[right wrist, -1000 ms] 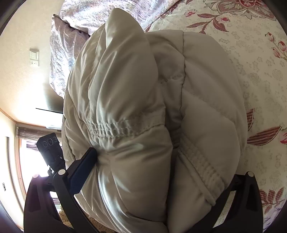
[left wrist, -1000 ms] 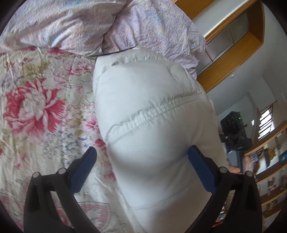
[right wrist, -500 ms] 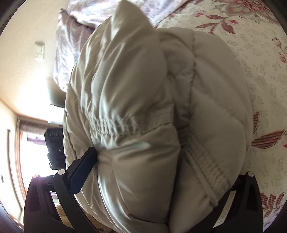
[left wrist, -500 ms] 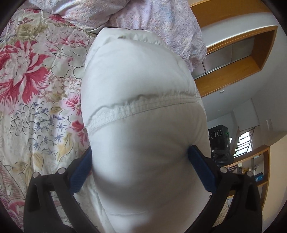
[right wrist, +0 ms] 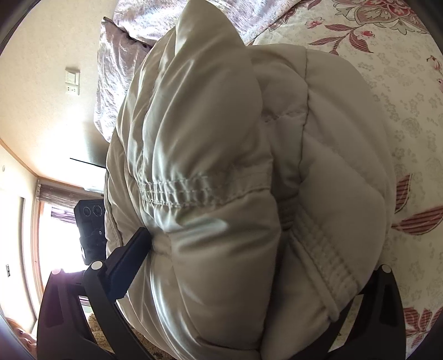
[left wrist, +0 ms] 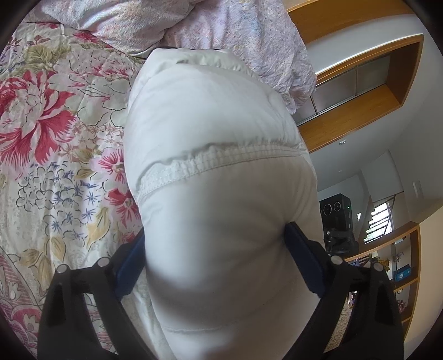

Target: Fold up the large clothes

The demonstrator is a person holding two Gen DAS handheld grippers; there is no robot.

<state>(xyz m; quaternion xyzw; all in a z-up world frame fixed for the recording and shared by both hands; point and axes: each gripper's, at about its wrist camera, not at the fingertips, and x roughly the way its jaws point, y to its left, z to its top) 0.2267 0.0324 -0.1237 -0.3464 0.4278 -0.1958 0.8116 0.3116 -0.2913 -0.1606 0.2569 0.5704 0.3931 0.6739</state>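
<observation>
A puffy off-white quilted jacket [left wrist: 210,133] fills the middle of the left wrist view, bunched thick with a stitched elastic hem across it. My left gripper [left wrist: 216,249] has both blue pads pressed into the padded fabric and is shut on it. In the right wrist view the same jacket [right wrist: 221,155] is folded in thick layers. My right gripper [right wrist: 249,263] clamps the bundle; its left pad [right wrist: 133,254] shows, the right pad is hidden by fabric. The jacket hangs over a floral bedspread [left wrist: 55,144].
The bedspread also shows in the right wrist view [right wrist: 401,91]. Lilac pillows or duvet [left wrist: 221,25] lie at the bed's head. A wooden shelf unit [left wrist: 360,83] and a black device on a tripod [left wrist: 336,218] stand beyond the bed edge.
The left gripper has closed in: its pads, a second ago wide apart beside the jacket, now press into it. The jacket bundle has lifted and turned a little in both views.
</observation>
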